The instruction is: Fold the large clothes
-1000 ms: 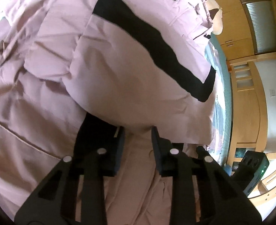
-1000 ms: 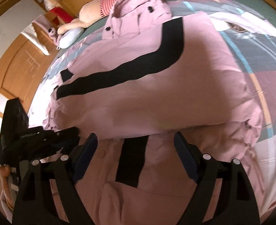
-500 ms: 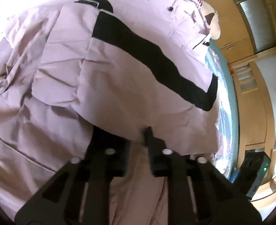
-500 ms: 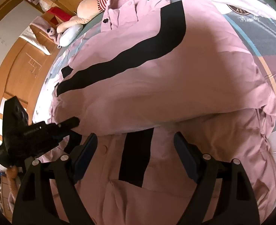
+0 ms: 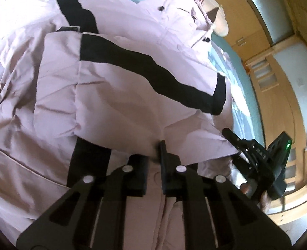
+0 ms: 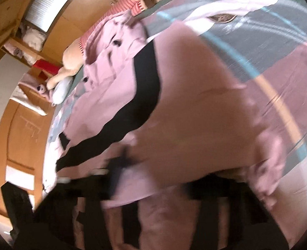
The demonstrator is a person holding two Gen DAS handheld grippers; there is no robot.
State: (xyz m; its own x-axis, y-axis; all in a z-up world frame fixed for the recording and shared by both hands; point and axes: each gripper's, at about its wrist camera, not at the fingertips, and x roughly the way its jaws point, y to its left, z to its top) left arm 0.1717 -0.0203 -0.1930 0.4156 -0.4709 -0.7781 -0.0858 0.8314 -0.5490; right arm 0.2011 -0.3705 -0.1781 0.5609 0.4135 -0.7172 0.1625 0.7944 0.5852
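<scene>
A wood-panelled bedroom holds a bed (image 6: 268,39) with a patterned cover. A pink jacket (image 5: 120,95) with black stripes lies spread across its middle. The left claw (image 5: 153,156) is clamped on the jacket's folded near edge. The right claw (image 6: 153,187), blurred, is closing with that edge between its jaws.

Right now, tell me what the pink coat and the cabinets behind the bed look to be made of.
Pink coat: looks like a matte woven synthetic shell, lightly padded; it puffs and creases softly, with black band trim. Cabinets: apparently light wood or wood veneer, smooth satin finish, warm even tone; grain is too blurred to confirm.
</scene>
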